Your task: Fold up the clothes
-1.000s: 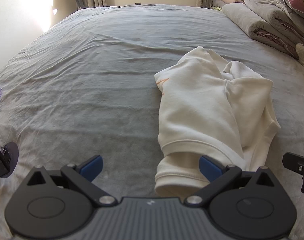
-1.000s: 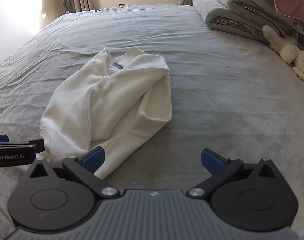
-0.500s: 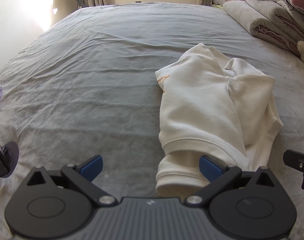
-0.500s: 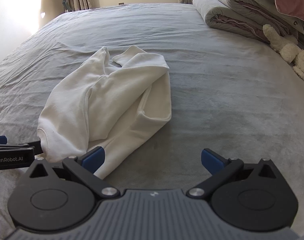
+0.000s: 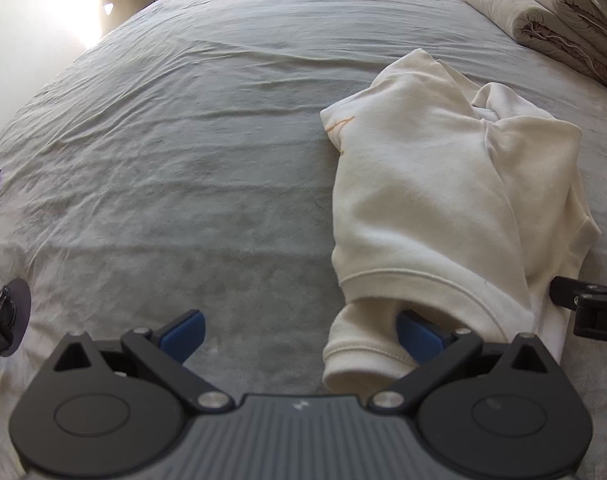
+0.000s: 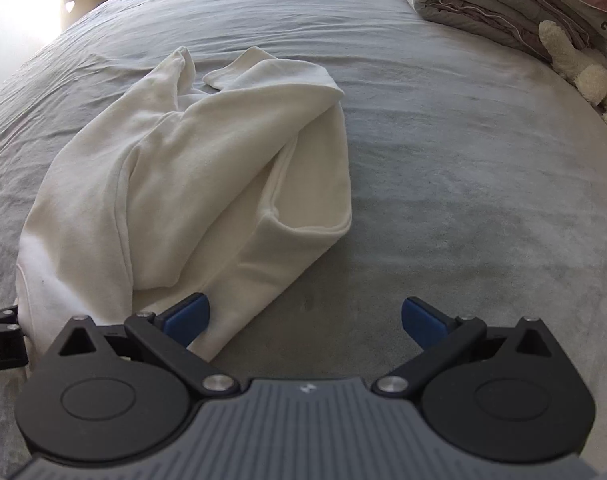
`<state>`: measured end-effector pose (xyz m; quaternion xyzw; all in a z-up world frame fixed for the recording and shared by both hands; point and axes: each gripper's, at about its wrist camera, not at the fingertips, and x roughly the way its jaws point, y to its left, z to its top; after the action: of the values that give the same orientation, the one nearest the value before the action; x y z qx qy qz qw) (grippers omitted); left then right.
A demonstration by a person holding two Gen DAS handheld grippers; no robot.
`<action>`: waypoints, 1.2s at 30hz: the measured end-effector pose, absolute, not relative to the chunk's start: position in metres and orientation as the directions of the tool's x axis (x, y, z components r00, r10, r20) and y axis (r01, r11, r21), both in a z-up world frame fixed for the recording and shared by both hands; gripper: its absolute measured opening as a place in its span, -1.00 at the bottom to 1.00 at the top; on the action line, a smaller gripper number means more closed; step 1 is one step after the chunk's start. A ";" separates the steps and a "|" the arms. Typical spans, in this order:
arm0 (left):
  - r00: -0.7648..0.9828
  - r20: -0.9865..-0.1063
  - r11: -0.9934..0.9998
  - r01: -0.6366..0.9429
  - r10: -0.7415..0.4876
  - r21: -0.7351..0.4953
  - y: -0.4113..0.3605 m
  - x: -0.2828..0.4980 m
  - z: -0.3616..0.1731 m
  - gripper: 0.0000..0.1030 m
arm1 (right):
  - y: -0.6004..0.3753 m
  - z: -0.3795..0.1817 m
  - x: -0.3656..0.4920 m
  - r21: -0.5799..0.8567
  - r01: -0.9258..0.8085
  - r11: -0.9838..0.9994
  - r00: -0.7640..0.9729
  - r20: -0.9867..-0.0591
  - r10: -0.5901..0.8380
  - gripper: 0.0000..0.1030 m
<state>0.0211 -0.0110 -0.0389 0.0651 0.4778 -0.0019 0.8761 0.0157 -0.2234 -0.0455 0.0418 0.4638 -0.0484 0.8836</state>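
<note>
Left gripper (image 5: 299,336) has its jaws spread wide, the right pad (image 5: 417,340) tucked into the hem opening of the white top (image 5: 443,200). Right gripper (image 6: 305,318) is released too, its left pad (image 6: 187,318) over the top's near edge. The top lies crumpled on the grey bed (image 5: 183,140). Far right, folded quilts (image 6: 463,4) and a plush toy (image 6: 583,68).

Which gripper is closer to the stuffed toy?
Right. The right gripper is beside the sweater's near corner, the stuffed toy far off to its right. The left gripper sits farther left.
</note>
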 end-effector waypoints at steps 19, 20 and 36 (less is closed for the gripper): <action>0.546 -0.837 0.987 0.152 -0.038 0.054 -0.005 0.023 -0.044 0.98 | -0.221 -0.048 0.010 0.051 0.081 0.995 0.572 -0.821 -0.005 1.00; 0.560 -0.827 0.986 0.161 -0.059 0.039 -0.004 0.020 -0.040 0.97 | -0.219 -0.045 0.010 0.059 0.068 0.996 0.583 -0.812 0.008 0.96; 0.595 -0.751 0.954 0.248 -0.287 -0.168 0.002 0.011 -0.020 -0.96 | -0.212 -0.010 -0.002 0.160 -0.025 0.987 0.670 -0.730 0.135 -0.31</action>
<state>0.0110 0.0022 -0.0198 -0.0229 0.4243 -0.1498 0.8928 -0.0025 -0.2115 -0.0100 0.0682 0.4039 0.0440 0.9112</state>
